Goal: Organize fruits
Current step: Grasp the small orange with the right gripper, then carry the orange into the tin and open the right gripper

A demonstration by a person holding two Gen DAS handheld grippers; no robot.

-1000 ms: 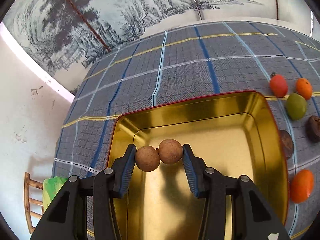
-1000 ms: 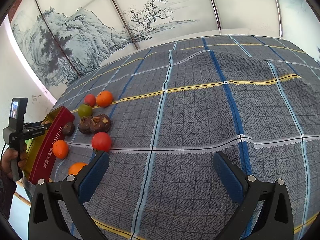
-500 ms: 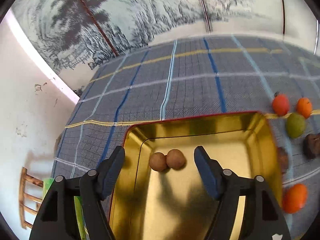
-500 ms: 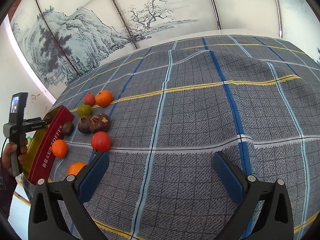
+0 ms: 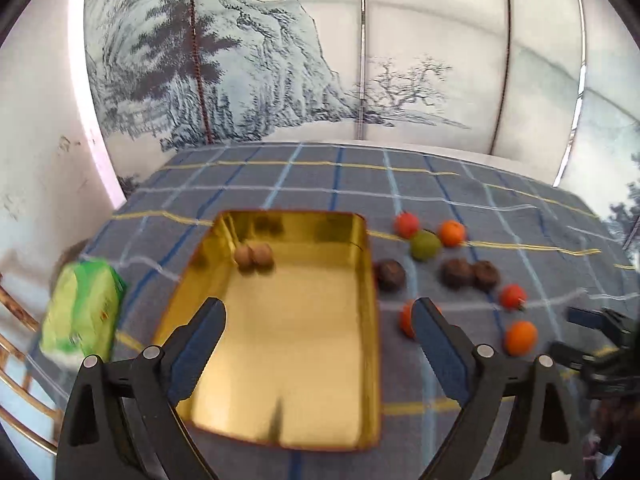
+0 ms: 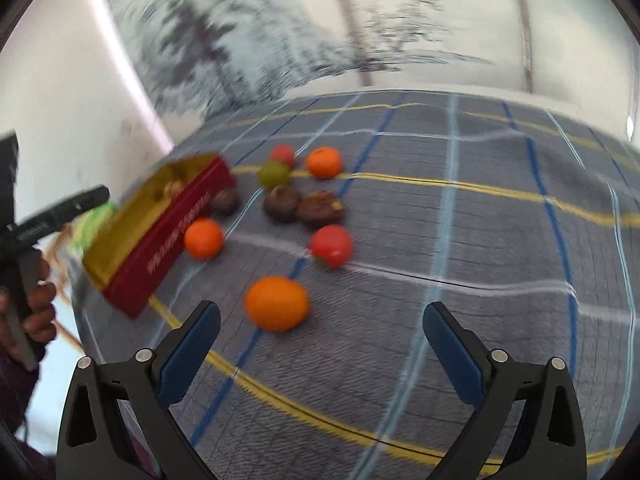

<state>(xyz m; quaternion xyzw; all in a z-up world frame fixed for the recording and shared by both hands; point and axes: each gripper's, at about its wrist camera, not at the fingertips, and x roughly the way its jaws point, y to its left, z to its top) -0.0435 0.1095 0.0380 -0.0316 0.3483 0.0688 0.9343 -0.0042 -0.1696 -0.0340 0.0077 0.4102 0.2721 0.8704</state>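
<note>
The left gripper (image 5: 318,338) has just been opening and hangs wide and empty over the gold tin (image 5: 362,392); two brown fruits (image 5: 254,256) lie beyond its tips. The right gripper (image 6: 320,338), jaws slightly narrowing yet wide apart, holds nothing, an orange fruit (image 6: 277,303) just ahead. Only its view shows the tin's red side (image 6: 168,236); only the left's shows a green packet (image 5: 82,312).

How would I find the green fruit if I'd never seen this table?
Find the gold tin on the checked cloth. On the cloth beside its far corner, small round fruits cluster. The green fruit sits between a red one and an orange one; it is the only green one.
</note>
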